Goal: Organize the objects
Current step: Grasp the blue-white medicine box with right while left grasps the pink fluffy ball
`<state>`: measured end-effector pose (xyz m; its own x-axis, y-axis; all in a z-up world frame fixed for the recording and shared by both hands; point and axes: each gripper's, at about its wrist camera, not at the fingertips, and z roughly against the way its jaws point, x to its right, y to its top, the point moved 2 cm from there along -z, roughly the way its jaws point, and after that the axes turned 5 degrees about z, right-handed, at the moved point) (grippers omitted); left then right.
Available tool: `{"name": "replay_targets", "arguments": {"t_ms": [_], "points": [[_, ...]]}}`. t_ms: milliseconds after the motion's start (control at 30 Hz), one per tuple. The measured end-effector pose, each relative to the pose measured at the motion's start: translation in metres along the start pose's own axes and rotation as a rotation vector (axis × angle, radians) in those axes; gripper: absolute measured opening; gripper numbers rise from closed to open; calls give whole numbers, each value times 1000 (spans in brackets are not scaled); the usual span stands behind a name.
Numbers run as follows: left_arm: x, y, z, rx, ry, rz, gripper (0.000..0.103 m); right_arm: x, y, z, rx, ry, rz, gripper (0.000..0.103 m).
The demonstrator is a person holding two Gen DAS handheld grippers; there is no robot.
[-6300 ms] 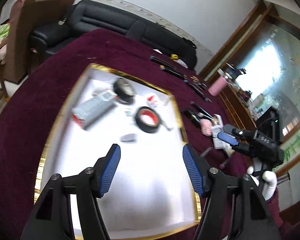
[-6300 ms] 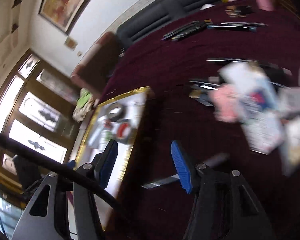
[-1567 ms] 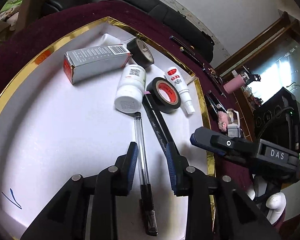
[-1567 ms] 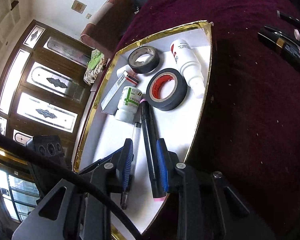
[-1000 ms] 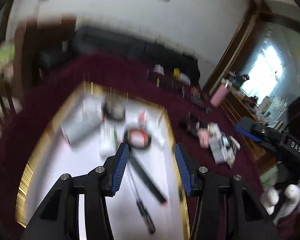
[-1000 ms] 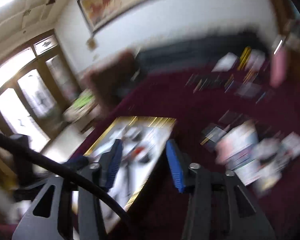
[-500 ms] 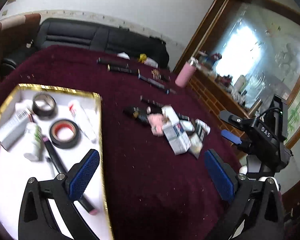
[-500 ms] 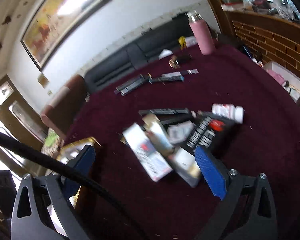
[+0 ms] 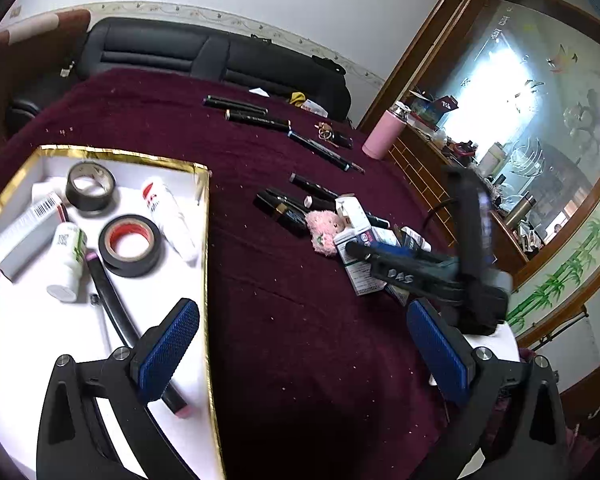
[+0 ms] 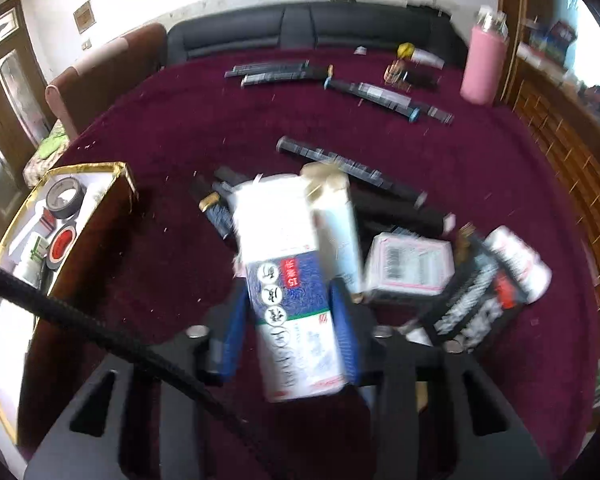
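A white and blue carton (image 10: 288, 276) lies in a pile of small boxes and pens on the maroon tablecloth. It sits between the blue pads of my right gripper (image 10: 290, 320), whose jaws are closing and touch both of its long sides. In the left wrist view the right gripper (image 9: 360, 250) reaches down into that pile. My left gripper (image 9: 300, 324) hovers wide open over bare cloth beside the gold-rimmed white tray (image 9: 205, 240), holding nothing. The tray holds two tape rolls, a white bottle (image 9: 66, 258), a grey box and a black marker (image 9: 108, 292).
A pink plush (image 9: 322, 230), a barcode box (image 10: 410, 266), a black packet (image 10: 476, 300) and black pens (image 9: 256, 114) lie on the cloth. A pink flask (image 10: 484, 68) stands at the far right edge. A black sofa (image 9: 220, 56) runs behind the table.
The right gripper has dropped onto the pile and its wide jaws have come together around the white and blue carton. The left gripper stays wide open in the same place.
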<state>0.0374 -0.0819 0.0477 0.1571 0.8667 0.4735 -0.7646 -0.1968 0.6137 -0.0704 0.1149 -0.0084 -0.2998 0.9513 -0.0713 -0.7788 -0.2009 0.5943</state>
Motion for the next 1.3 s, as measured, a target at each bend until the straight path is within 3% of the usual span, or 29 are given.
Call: {"name": "replay_targets", "arguments": {"t_ms": [133,367,533,667,833,1000,1033,1200,1300], "points": [[4,3,-5,-8,16,-22,101,20,-11,15,33,101,-100,32],[25,13,-38,-56,49,-102,101,66,-54,69,177,281,-274,33],[56,29,-80,-64,46,-255,100,98,-79,72,248,399,-391,33],[79,36,-126,-113,92,-406,94,116,-83,69,270,468,-469,34],[102,34,-167,-177,126,-616,77,119,-82,65,254,518,-495,34],[103,34,-196,-247,132,-695,72,114,-80,64,243,538,-486,34],[102,33,-201,-266,136,-708,64,115,-80,63,241,544,-487,34],[97,34,-205,-295,139,-681,27,116,-80,57,218,569,-502,34],[88,40,-200,-293,119,-621,23,116,-82,56,211,563,-503,34]]}}
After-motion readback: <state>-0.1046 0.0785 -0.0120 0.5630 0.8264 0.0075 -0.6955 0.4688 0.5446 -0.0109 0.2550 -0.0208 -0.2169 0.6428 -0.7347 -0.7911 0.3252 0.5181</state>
